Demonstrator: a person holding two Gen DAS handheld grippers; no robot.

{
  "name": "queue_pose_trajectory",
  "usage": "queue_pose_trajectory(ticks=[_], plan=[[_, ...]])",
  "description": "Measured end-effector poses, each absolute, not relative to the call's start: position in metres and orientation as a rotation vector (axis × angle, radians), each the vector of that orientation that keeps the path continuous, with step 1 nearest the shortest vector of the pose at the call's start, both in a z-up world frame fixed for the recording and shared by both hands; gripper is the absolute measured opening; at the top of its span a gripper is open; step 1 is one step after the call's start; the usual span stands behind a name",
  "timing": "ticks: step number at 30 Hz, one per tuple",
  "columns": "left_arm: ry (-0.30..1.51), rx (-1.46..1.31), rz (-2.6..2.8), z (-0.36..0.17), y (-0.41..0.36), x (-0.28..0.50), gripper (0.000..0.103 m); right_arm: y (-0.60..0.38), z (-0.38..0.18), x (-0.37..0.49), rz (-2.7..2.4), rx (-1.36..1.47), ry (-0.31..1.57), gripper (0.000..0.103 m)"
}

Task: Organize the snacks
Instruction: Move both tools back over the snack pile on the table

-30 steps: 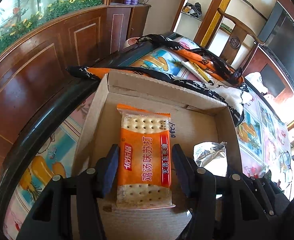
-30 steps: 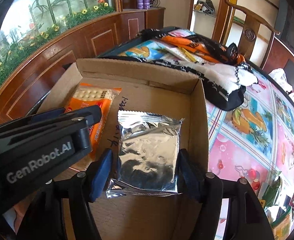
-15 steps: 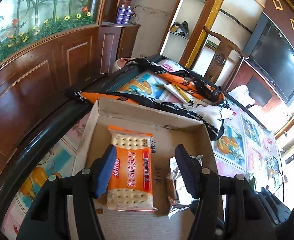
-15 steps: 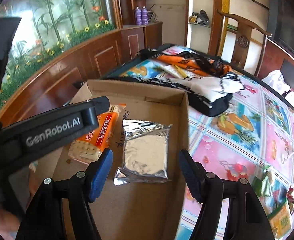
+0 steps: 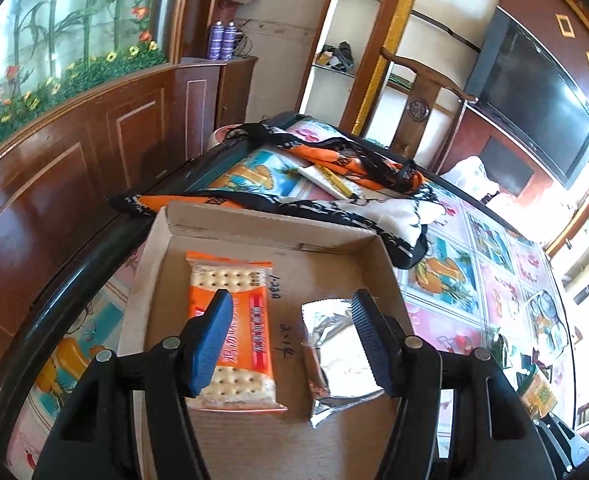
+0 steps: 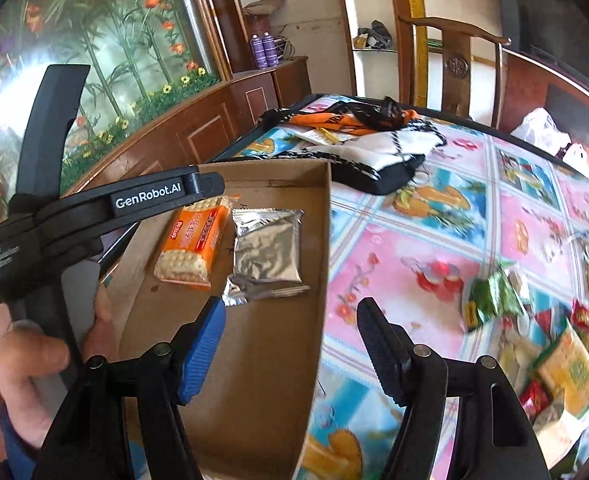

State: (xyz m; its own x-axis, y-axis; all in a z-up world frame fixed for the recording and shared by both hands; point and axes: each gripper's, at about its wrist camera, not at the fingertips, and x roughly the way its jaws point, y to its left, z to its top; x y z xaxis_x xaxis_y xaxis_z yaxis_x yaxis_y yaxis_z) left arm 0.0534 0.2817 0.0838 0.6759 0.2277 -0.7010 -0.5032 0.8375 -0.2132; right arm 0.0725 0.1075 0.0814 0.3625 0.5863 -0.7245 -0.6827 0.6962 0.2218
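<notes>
Snacks: cracker pack (image 5: pixel 232 322) and foil pack (image 5: pixel 336 354) were laid in box (image 6: pixel 254 380) | pile (image 6: pixel 542 352) at 3 o'clock was left unsorted | left gripper (image 5: pixel 288 344) and right gripper (image 6: pixel 290 350) were held open, empty

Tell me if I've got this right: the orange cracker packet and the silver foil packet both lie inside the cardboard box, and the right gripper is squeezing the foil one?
Not quite. The orange cracker packet and silver foil packet do lie in the cardboard box, but the right gripper squeezes nothing: the right wrist view shows its jaws apart and empty, short of the foil packet.
</notes>
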Motion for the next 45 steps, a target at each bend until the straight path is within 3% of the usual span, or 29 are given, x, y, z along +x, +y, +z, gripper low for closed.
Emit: queue_pose_trajectory(ticks=[5, 21, 25, 30, 45], plan=[[0.698, -0.37, 0.372, 0.089, 0.262, 0.055, 0.062, 0.079, 0.08, 0.069, 0.825, -0.063, 0.885, 0.072], [0.782, 0.091, -0.387, 0.079, 0.087, 0.044, 0.063, -0.123, 0.072, 0.103, 0.574, 0.261, 0.88, 0.072], [0.831, 0.265, -0.541, 0.06, 0.056, 0.025, 0.07, -0.14, 0.07, 0.108, 0.565, 0.352, 0.895, 0.072], [0.867, 0.449, -0.568, 0.033, 0.024, 0.011, 0.07, -0.143, 0.075, 0.105, 0.573, 0.361, 0.882, 0.076], [0.88, 0.551, -0.563, 0.015, 0.008, 0.009, 0.082, -0.15, 0.065, 0.114, 0.511, 0.356, 0.897, 0.076]])
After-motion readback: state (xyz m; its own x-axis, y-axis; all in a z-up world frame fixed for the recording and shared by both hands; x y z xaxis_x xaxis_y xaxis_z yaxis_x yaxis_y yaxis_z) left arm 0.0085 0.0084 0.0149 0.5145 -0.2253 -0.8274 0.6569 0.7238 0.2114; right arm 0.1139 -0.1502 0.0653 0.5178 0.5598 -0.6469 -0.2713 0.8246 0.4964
